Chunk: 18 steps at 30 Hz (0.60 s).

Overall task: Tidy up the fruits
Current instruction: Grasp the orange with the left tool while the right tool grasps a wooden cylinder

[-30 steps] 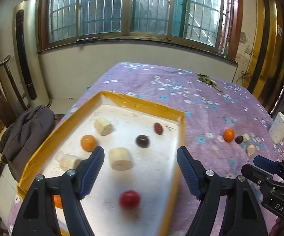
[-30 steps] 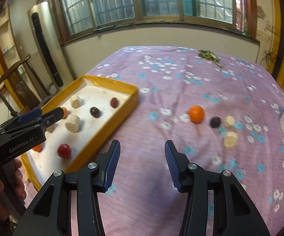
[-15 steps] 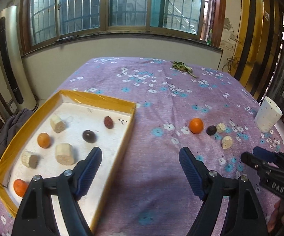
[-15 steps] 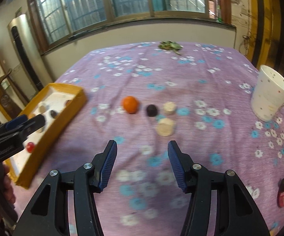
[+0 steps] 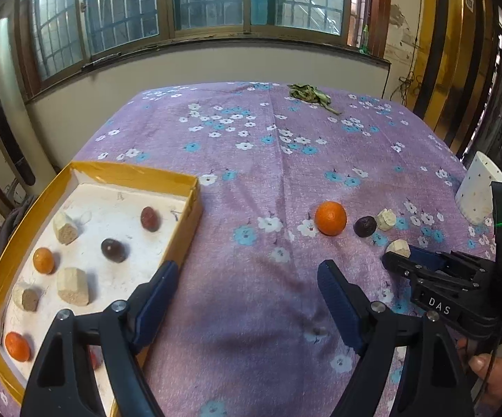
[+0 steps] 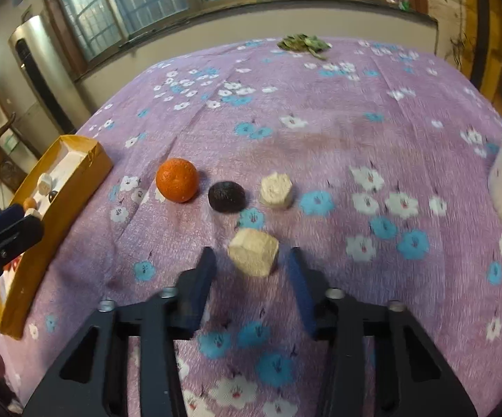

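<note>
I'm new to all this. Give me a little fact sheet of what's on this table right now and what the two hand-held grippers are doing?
Surface: purple flowered cloth
Tray: yellow-rimmed tray at the left, already holding several fruits and pale chunks
Loose on cloth: orange, dark fruit, far pale chunk, near pale chunk
Right hand-held gripper: jaws closing around the near pale chunk, gaps visible on both sides
Left hand-held gripper: open, nothing between the jaws, over the tray's edge
Also: white dotted cup, green leaves
</note>
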Available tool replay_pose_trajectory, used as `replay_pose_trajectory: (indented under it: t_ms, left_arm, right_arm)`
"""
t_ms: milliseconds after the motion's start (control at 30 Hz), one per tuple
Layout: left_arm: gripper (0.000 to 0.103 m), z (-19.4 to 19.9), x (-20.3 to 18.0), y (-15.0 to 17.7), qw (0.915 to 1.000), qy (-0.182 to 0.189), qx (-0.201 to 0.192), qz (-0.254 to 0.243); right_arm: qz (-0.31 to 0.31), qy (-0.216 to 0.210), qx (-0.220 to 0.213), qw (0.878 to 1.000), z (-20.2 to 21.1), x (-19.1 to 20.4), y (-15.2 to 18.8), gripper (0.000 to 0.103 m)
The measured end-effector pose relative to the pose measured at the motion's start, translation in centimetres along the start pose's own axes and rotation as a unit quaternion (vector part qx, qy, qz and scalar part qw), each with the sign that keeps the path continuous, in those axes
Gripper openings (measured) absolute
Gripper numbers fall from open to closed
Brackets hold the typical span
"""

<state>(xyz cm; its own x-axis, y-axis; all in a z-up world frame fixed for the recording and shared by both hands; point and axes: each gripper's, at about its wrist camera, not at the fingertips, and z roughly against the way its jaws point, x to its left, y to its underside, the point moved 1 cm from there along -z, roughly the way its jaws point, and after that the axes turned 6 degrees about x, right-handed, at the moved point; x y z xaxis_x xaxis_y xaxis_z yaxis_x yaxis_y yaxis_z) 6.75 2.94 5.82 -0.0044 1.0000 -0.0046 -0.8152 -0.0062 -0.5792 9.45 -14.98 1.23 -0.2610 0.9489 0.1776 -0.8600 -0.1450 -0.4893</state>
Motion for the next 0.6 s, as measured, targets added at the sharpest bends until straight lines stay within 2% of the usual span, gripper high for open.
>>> replay_pose_trajectory:
  t_ms: [267, 400, 567, 600]
  left_arm:
    - [0.084, -3.5, -3.3, -3.1, 0.9986, 0.034, 0.027, -0.03]
    - [0.084, -4.9, -4.6, -4.3, 0.9977, 0.055, 0.035, -0.02]
    - [0.084, -7.3, -5.3, -4.8, 0.9968, 0.061, 0.052, -0.001]
    - [0.081, -7.9, -5.3, -4.8, 0.996, 0.066, 0.059, 0.005]
  right_arm:
    - [-0.001, -0.006, -0.019, 1.0, 1.6, -0.9, 0.2, 0.029]
    - [-0.002, 0.0, -0.017, 1.0, 2.0, -1.6, 0.9, 0.029]
    - [-0.014, -0.004, -0.012, 1.0, 1.9, -2.4, 1.1, 0.029]
    - [-0.014, -0.003, -0.012, 1.0, 1.9, -2.4, 1.1, 0.029]
